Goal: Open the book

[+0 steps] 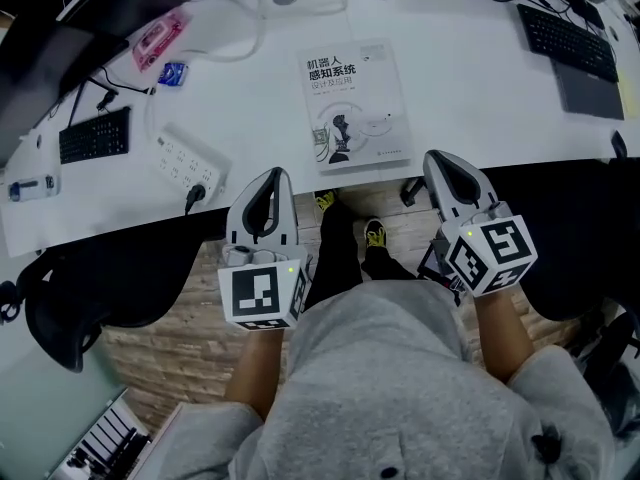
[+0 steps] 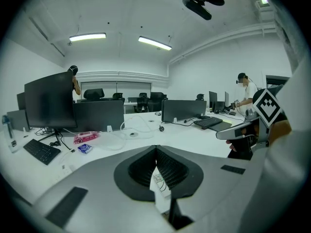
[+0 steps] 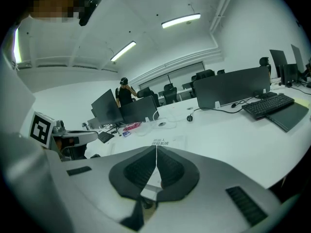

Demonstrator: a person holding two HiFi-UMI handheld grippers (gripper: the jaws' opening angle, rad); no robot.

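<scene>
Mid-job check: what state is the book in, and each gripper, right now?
book: closed, lying flat on the desk, front cover up.
left gripper: fingers shut, nothing between them, short of the desk edge.
right gripper: fingers shut, nothing between them, short of the desk edge.

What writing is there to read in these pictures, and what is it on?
"机器人": top line on the cover of the book.
"感知系统": second line on the same cover.
The smaller lines lower on the cover are too small to read.
The print on the pink packet and the blue packet is too blurred to read.
</scene>
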